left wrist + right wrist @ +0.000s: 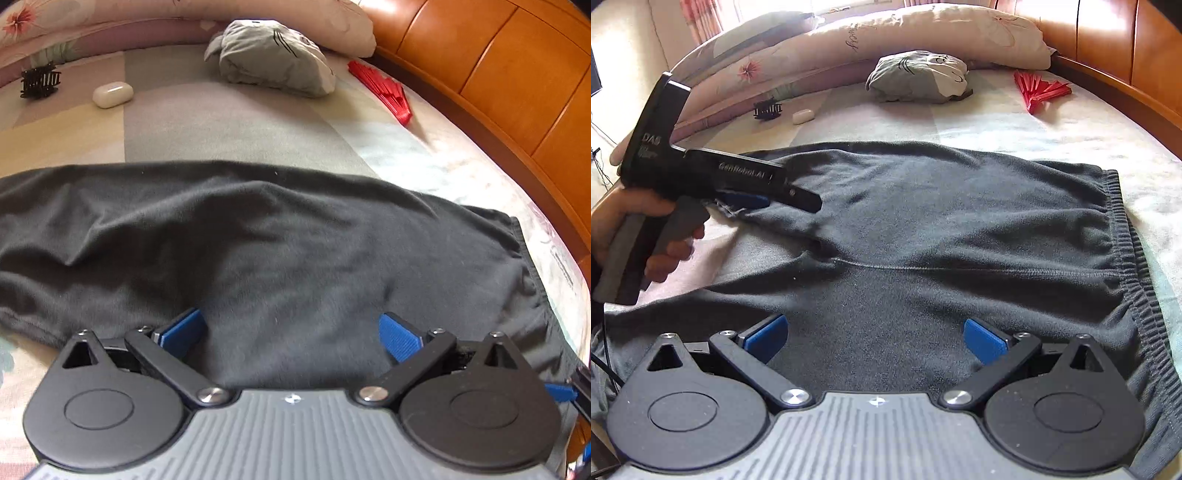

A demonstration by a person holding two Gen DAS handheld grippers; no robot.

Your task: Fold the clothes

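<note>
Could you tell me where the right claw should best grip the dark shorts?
Probably the elastic waistband of the dark shorts, approached from the headboard side: its thick gathered edge lies exposed on the bed, and the open right claw is nearest it.

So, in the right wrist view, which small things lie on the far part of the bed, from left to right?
Hair clip → white case → grey plush → red fan.

Matt dark fleecy cloth shorts [923, 229], glossy orange wood headboard [498, 74], smooth white plastic case [112, 95]
</note>
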